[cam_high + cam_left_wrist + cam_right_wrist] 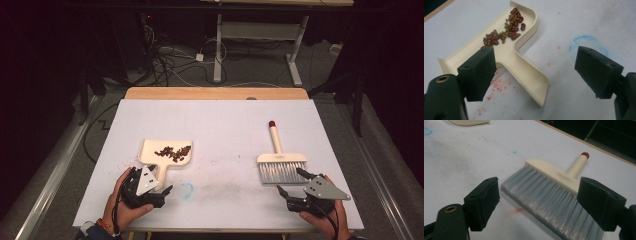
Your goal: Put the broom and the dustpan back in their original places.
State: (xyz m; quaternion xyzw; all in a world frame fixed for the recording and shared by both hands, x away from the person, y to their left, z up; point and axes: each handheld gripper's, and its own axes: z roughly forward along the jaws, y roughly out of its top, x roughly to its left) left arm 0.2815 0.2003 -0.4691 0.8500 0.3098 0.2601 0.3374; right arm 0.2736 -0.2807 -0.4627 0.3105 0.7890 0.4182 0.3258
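Near the counter's front-left corner the left tongs (150, 187) stand apart at the handle of the dustpan (167, 155), which lies flat holding beans (506, 28). Toward the front-right edge the right tongs (292, 182), also apart, face the brush (281, 165). Judged step: pre-grasp; next, close on handle and brush

White table (220, 125) w/ bean-filled dustpan (167, 159), brush (280, 162), blue mark (186, 189)

Cream dustpan (166, 153) holding beans (173, 152); brush (280, 162) flat.
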